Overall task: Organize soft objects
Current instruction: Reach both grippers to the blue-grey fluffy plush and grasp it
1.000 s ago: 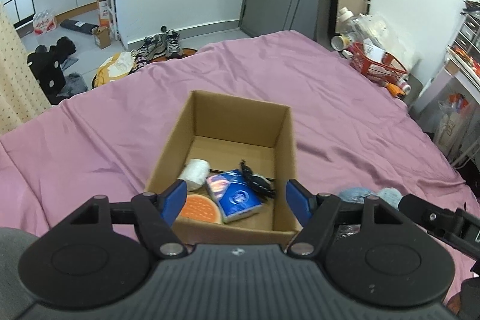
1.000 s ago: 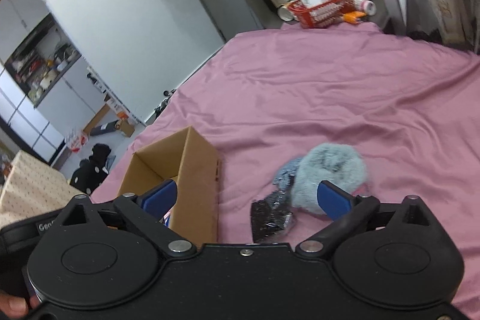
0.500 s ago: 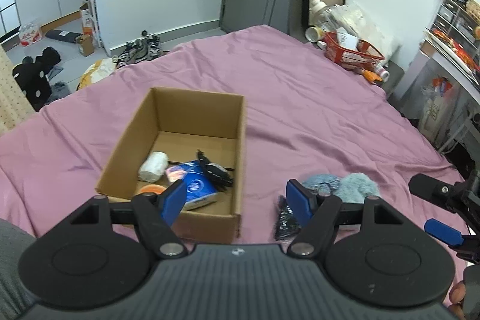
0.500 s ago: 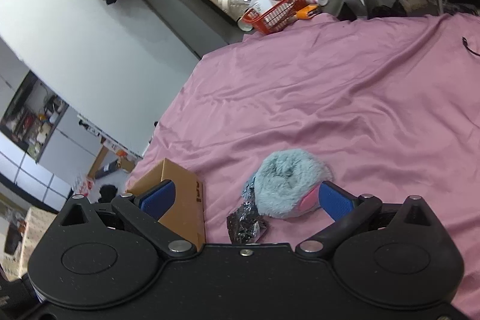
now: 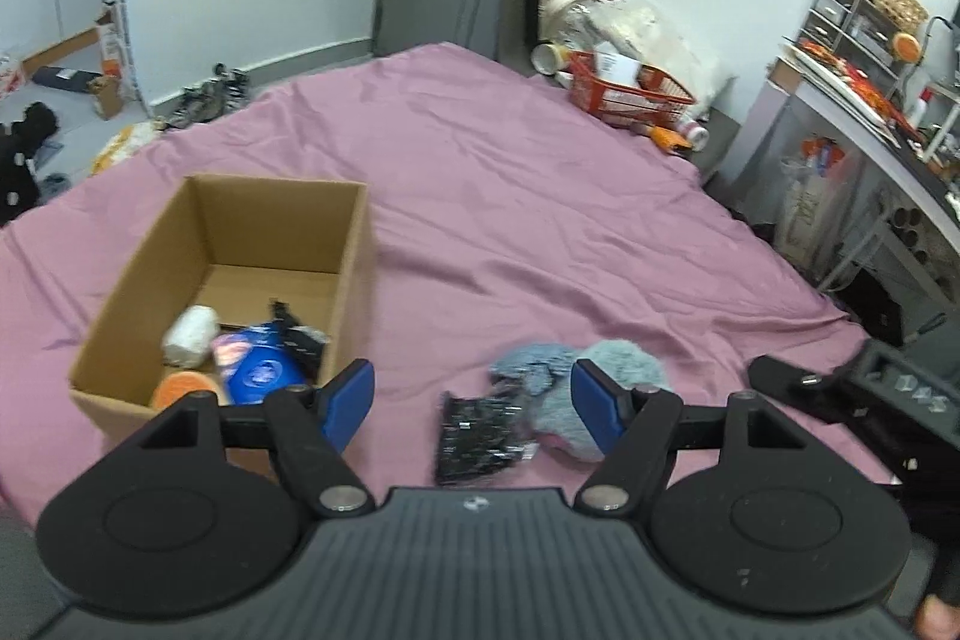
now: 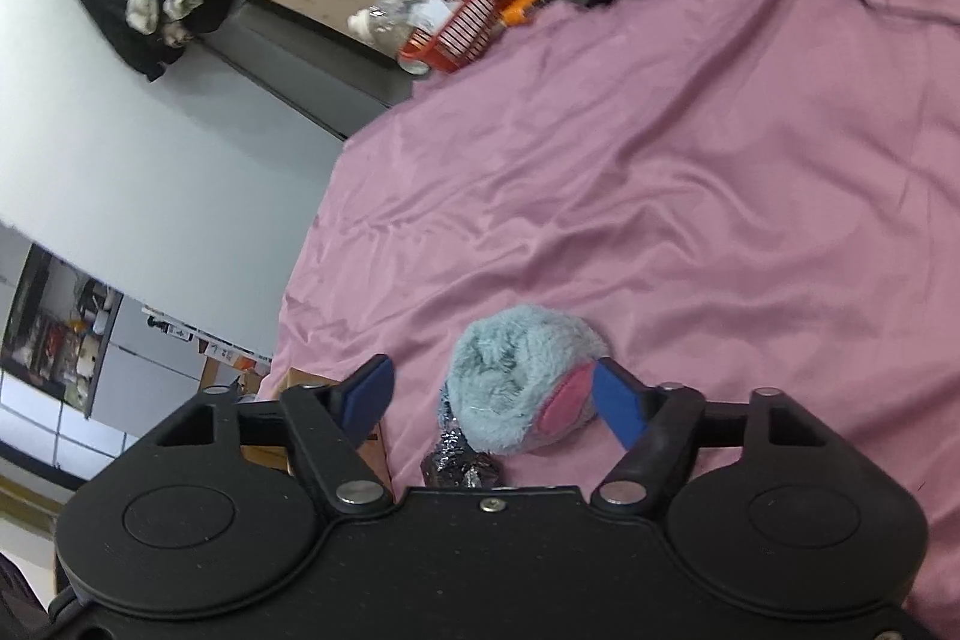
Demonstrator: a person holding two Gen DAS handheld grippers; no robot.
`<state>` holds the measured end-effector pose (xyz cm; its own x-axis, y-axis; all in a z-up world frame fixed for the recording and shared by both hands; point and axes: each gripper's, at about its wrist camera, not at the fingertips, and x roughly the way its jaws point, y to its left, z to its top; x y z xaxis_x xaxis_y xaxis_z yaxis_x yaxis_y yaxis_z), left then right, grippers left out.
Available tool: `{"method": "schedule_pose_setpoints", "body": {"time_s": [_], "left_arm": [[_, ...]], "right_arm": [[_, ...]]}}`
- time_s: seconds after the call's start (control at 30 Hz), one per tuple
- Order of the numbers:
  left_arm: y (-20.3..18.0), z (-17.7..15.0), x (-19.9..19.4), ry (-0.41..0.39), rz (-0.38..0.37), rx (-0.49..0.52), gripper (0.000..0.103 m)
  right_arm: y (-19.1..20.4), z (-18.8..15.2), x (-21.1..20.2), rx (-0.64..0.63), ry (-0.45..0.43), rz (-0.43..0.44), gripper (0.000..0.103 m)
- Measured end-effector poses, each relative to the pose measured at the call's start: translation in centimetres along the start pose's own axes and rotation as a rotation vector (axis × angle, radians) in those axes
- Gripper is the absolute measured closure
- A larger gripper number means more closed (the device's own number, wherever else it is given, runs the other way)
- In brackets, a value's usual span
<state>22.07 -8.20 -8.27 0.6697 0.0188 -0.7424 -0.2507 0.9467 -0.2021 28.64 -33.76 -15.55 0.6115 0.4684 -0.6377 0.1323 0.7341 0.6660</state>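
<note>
On the pink-sheeted bed (image 5: 540, 196), the cardboard box (image 5: 354, 244) holds several items; the blue plush (image 6: 516, 376) and black packet (image 5: 480, 436) remain outside, left tongs (image 5: 471, 403) open and empty, right tongs (image 6: 492, 397) just narrowing around the plush, apparently not yet gripping.

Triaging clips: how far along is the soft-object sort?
Partway. Done: the box already holds a white roll, blue pack and orange item. In hand: nothing; the right claw, jaws just closing, straddles the plush. Left: plush and black packet on the sheet.
</note>
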Motion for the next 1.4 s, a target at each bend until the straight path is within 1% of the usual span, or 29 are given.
{"method": "schedule_pose_setpoints", "body": {"time_s": [0.1, 0.2, 0.27, 0.4, 0.43, 0.57, 0.63, 0.77, 1.0, 1.03, 1.07, 1.13, 1.17, 1.27, 1.33, 1.4], "left_arm": [[-0.8, 0.0, 0.9, 0.017, -0.033, -0.013, 0.037], [-1.6, 0.0, 1.9, 0.035, -0.062, -0.021, 0.043], [-1.9, 0.0, 2.6, 0.047, -0.081, -0.029, 0.051], [-2.5, 0.0, 4.3, 0.08, -0.109, -0.049, 0.061], [-2.6, 0.0, 4.8, 0.092, -0.117, -0.059, 0.064], [-2.6, 0.0, 7.0, 0.145, -0.145, -0.109, 0.072], [-2.7, -0.1, 7.9, 0.165, -0.158, -0.128, 0.075], [-3.1, -0.3, 9.4, 0.195, -0.169, -0.144, 0.076], [-3.5, 0.1, 11.5, 0.216, -0.151, -0.137, 0.076], [-3.5, 0.1, 11.8, 0.218, -0.143, -0.137, 0.075], [-3.5, 0.1, 12.1, 0.223, -0.138, -0.137, 0.072], [-3.5, 0.1, 12.7, 0.233, -0.137, -0.135, 0.072], [-3.5, 0.0, 13.0, 0.238, -0.135, -0.133, 0.069], [-3.5, -0.3, 13.6, 0.242, -0.125, -0.133, 0.069], [-3.4, -0.5, 13.9, 0.234, -0.125, -0.14, 0.069], [-3.3, -0.6, 14.5, 0.245, -0.119, -0.157, 0.07]], "right_arm": [[-0.9, 0.1, 0.7, 0.057, 0.016, 0.005, 0.044], [-1.5, 0.1, 1.2, 0.094, 0.022, -0.001, 0.05], [-1.8, 0.1, 1.6, 0.106, 0.026, -0.001, 0.053], [-2.2, 0.1, 2.5, 0.137, 0.045, 0.004, 0.062], [-2.3, 0.1, 2.7, 0.148, 0.051, 0.007, 0.064], [-2.7, 0.1, 3.8, 0.182, 0.073, 0.024, 0.071], [-2.7, 0.0, 4.3, 0.19, 0.085, 0.027, 0.072], [-2.7, 0.0, 5.1, 0.2, 0.101, 0.025, 0.072], [-3.3, 0.2, 6.3, 0.239, 0.11, -0.001, 0.072], [-3.5, 0.1, 6.6, 0.249, 0.115, -0.006, 0.072], [-3.7, 0.1, 6.8, 0.256, 0.121, -0.012, 0.072], [-3.8, 0.0, 7.2, 0.261, 0.131, -0.029, 0.072], [-3.9, -0.1, 7.4, 0.265, 0.135, -0.032, 0.072], [-4.1, -0.2, 7.8, 0.273, 0.135, -0.035, 0.073], [-4.0, -0.2, 8.0, 0.269, 0.134, -0.037, 0.075], [-3.8, -0.3, 8.1, 0.252, 0.129, -0.035, 0.078]]}}
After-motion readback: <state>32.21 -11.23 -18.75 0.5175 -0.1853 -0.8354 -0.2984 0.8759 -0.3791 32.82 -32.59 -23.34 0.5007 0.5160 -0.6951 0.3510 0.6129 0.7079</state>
